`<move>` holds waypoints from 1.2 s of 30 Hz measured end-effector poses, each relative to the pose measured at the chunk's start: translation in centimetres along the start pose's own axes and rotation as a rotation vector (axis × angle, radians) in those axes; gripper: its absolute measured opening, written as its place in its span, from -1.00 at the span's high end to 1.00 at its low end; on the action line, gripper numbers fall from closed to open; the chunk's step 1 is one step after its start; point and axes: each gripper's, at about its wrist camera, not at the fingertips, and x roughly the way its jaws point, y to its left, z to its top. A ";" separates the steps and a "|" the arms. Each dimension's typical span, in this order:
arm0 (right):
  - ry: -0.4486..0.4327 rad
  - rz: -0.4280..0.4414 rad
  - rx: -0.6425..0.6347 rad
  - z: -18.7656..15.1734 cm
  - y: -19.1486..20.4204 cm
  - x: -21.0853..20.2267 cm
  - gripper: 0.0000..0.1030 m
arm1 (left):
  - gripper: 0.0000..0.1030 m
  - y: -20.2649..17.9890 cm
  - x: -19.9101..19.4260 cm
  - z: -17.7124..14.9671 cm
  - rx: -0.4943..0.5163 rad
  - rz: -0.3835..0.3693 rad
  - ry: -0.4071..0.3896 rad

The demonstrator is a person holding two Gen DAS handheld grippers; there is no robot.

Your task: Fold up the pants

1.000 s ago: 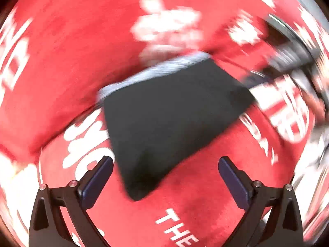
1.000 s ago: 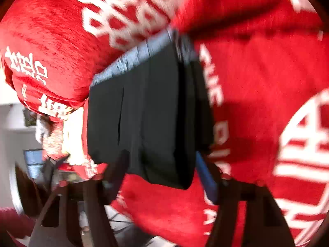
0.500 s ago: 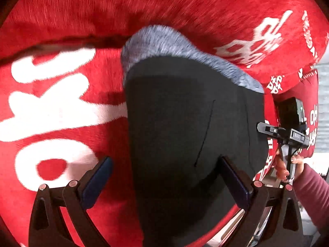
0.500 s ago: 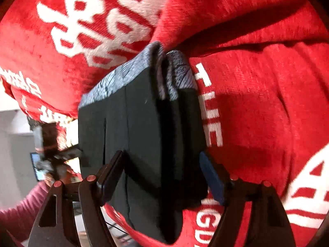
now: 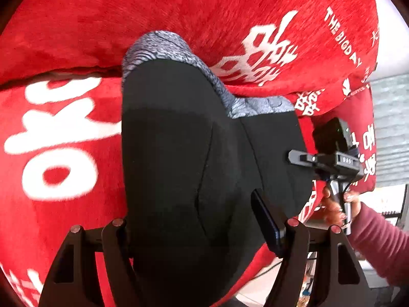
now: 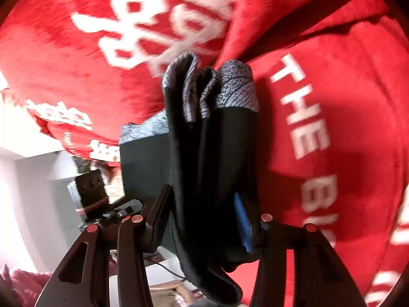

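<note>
Now pinching the folded pants [image 5: 184, 168] in both claws, left claw [image 5: 194, 220] and right claw [image 6: 204, 217], where the left was spread wide before. Lifted off the blanket [image 5: 64, 38]. Probably nearly done.

Support surface: red cover [image 5: 76, 38] w/ white lettering, incl. "THE BIG DAY", draped over soft furniture w/ a crease between cushions. Folded black pants [image 5: 179, 166] w/ grey patterned waistband [image 5: 158, 46] lay directly on cover; near end overhung its front edge.
</note>
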 end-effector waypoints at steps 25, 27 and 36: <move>-0.035 -0.723 -0.194 -12.1 8.2 3.6 -0.88 | -1.00 2.2 -4.6 -10.1 -0.152 0.549 0.003; -0.045 -0.733 -0.198 -13.1 9.7 4.4 -1.00 | -1.00 1.1 -4.9 -10.2 -0.137 0.562 0.013; -0.085 -0.844 -0.232 -15.0 12.0 6.7 -1.00 | -1.00 -1.7 -4.7 -10.7 -0.085 0.621 0.021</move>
